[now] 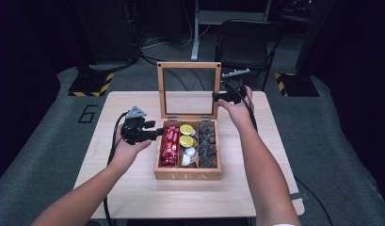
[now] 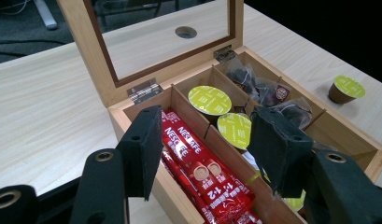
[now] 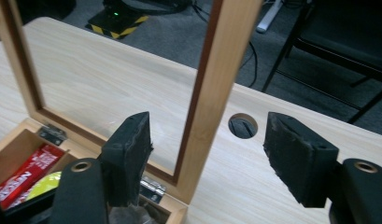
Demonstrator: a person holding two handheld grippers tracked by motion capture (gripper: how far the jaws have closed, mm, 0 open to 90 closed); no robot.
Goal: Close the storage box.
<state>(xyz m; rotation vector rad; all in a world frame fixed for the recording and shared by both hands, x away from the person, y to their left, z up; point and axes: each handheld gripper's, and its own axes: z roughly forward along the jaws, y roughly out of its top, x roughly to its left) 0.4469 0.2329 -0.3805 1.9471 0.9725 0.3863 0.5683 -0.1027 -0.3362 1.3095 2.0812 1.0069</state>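
Centre of the high view: wooden tea box [image 1: 188,175] on the light table [image 1: 133,188], glass lid [image 1: 188,89] stood upright at the back, hinged to the rear wall. Three compartments: red coffee sticks [image 1: 170,145] left, green-topped capsules [image 1: 187,135] middle, dark tea sachets [image 1: 208,143] right. Packed upright or stacked to fit the narrow slots.

Right gripper [image 1: 221,97] up at the lid's right frame edge, upper centre-right of the high view. Seen along its own jaws, straddling the lid's side rail [image 3: 216,88]: one pad [image 3: 130,154] on the glass side, the other pad [image 3: 296,156] well off the wood on the outer side. Jaws apart, not pinching, nothing gripped; clear gap on the outer side. Probably placed to steady or swing the lid, either just let go or about to take hold. Cable hole [image 3: 243,126] in the table behind the rail.

Left gripper [image 1: 157,134] at centre-left of the high view, just beside the box's left wall, jaws part open, holding nothing. From its own camera, aimed down over the sticks [image 2: 202,172] and capsules [image 2: 209,100], likely lining up a pick from the left or middle slot. One stray capsule [image 2: 347,89] on the table beyond the box, right edge of that frame.
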